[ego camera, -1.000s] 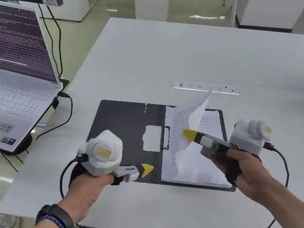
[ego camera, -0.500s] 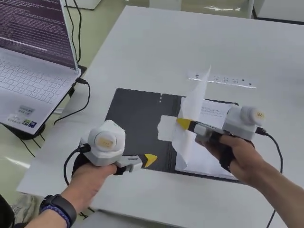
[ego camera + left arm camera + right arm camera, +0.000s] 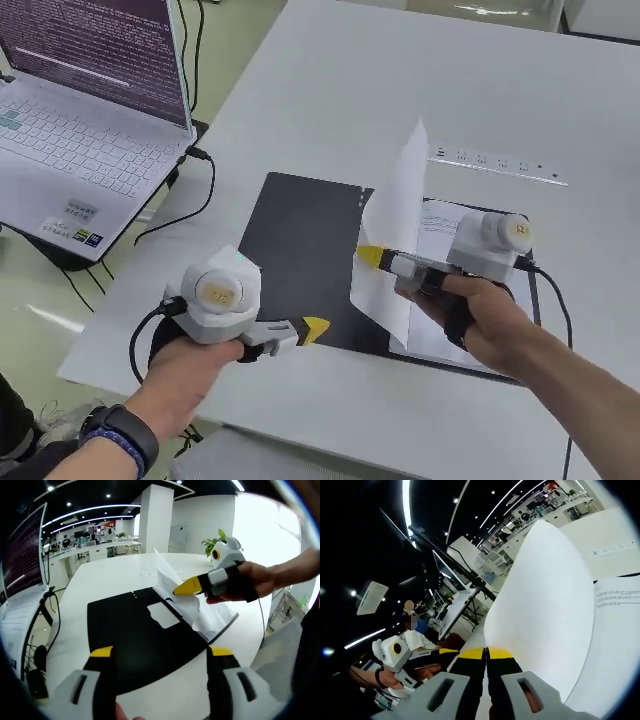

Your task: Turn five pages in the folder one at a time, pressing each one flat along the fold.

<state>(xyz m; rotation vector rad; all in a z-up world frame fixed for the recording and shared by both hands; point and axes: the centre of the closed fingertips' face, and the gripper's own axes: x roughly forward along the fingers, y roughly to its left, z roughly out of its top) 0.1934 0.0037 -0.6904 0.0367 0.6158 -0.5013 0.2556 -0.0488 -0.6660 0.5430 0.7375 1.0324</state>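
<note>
1. Left: white plastic left gripper [image 3: 312,328], jaws apart, by the near edge of the matte black folder [image 3: 300,250], open flat on the white desk [image 3: 330,90].
2. Middle: thin, limp white paper page [image 3: 395,220], curved upright over the fold.
3. Right: right gripper [image 3: 370,257], jaws clamped on that page; likely to tear at the binding if tugged.

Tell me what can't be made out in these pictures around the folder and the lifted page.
- Most of the fold of the folder: head view, hidden behind the lifted page in the right gripper.
- Print on the sheet below: right gripper view, too small and blurred to read.
- Laptop screen: head view, cut off by the top edge, text too small.
</note>
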